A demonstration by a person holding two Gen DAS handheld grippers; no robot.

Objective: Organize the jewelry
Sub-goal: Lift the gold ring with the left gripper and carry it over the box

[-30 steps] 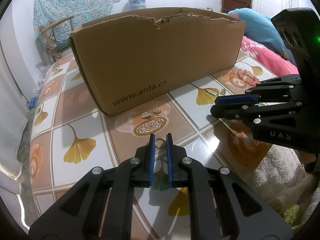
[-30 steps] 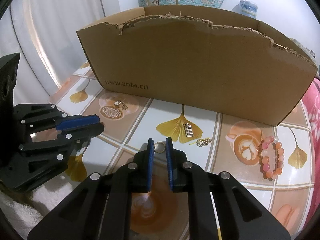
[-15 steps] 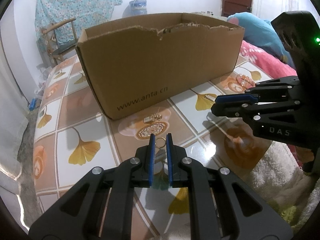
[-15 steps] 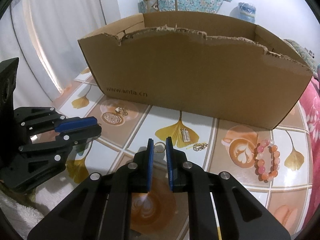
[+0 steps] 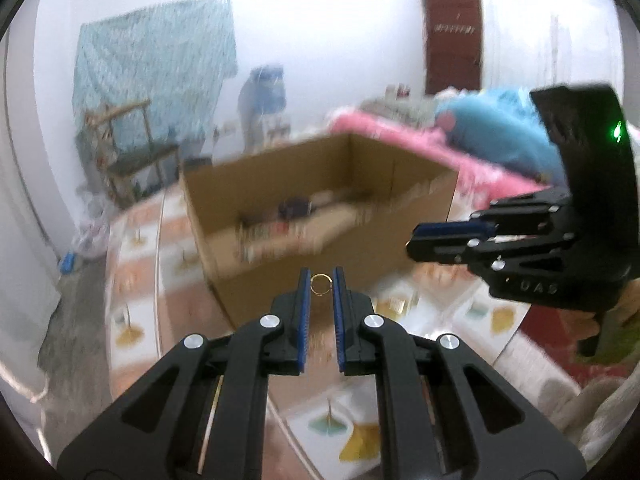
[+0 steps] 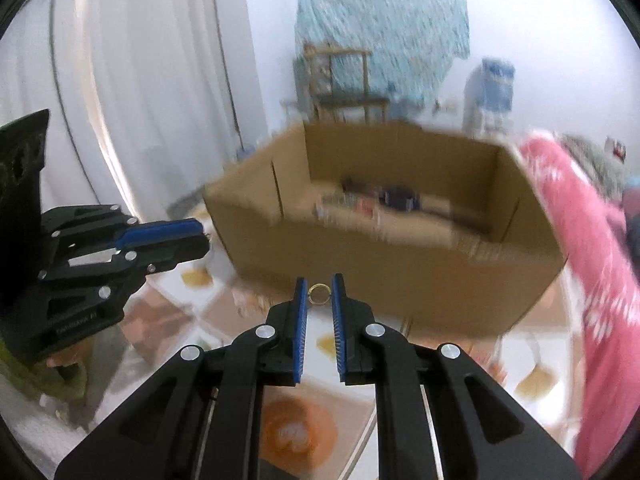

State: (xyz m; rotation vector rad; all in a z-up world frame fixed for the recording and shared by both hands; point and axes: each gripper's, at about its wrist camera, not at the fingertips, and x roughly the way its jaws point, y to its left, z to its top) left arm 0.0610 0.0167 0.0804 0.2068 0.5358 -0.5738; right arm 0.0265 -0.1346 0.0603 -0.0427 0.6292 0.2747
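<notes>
My left gripper [image 5: 321,280] is shut on a small gold ring [image 5: 321,283], pinched between its blue pads. My right gripper [image 6: 319,288] is likewise shut on a second gold ring [image 6: 319,293]. Both hang above the table in front of the open cardboard box [image 5: 320,200], whose inside shows some blurred items [image 6: 384,200]. In the left wrist view the right gripper [image 5: 416,240] juts in from the right. The left gripper [image 6: 200,236] enters the right wrist view from the left. Both views are motion-blurred.
The table [image 5: 136,280] has a tile pattern with ginkgo leaves. A pink quilt [image 6: 592,248] and a blue pillow [image 5: 492,128] lie to the right of the box. A wooden chair [image 6: 340,76] draped in blue cloth stands behind. A white curtain [image 6: 140,100] hangs at left.
Both grippers have risen with their rings, and both views now look down into the box rather than at its front wall. The jewelry left on the table has dropped out of clear sight.
</notes>
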